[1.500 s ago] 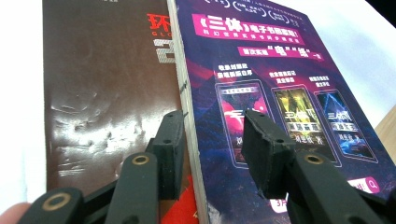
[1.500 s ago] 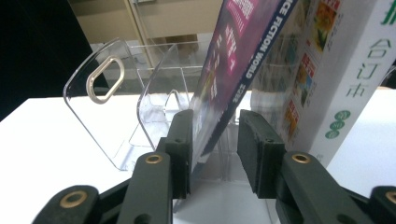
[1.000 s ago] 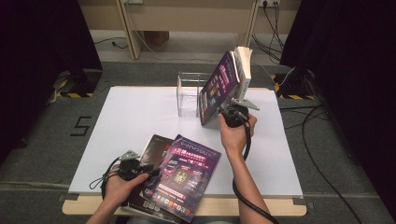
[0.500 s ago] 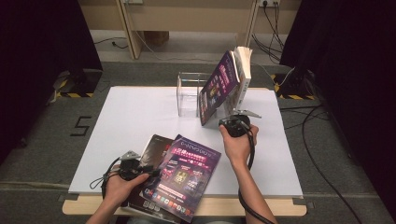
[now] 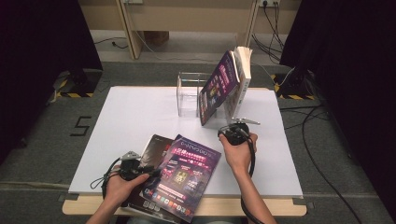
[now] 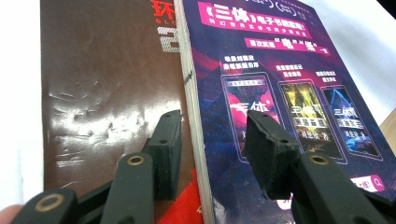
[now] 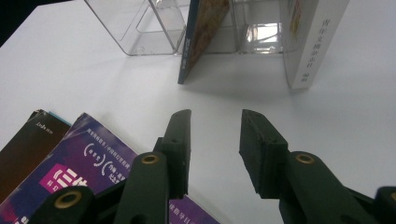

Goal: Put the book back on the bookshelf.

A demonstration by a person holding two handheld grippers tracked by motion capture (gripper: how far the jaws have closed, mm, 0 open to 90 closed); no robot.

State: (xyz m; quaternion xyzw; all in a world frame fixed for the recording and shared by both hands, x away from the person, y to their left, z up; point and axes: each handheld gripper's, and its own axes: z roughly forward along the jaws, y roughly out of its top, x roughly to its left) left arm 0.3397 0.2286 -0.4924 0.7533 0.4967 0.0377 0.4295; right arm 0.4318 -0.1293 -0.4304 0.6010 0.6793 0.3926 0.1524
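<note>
A purple book (image 5: 187,175) (image 6: 280,70) lies near the table's front edge, partly over a brown glossy magazine (image 5: 156,147) (image 6: 102,84). My left gripper (image 5: 150,171) (image 6: 212,119) is at the book's left edge. One jaw is over the magazine and the other over the purple cover. Its jaws have just been closing, but the pads press on nothing. My right gripper (image 5: 235,127) (image 7: 217,114) is open over bare table, with nothing between its jaws. It points at a purple magazine (image 5: 219,86) (image 7: 205,28) that leans by a white book (image 5: 240,79) (image 7: 313,37).
A clear acrylic holder (image 5: 189,95) (image 7: 140,23) stands behind the leaning magazine at the back of the white tabletop (image 5: 130,116). Cables trail from both grippers. The wooden front edge (image 5: 93,205) runs under the left hand.
The right hand has come down and back toward the front of the table, away from the leaning magazine. The left hand and both flat publications have stayed put.
</note>
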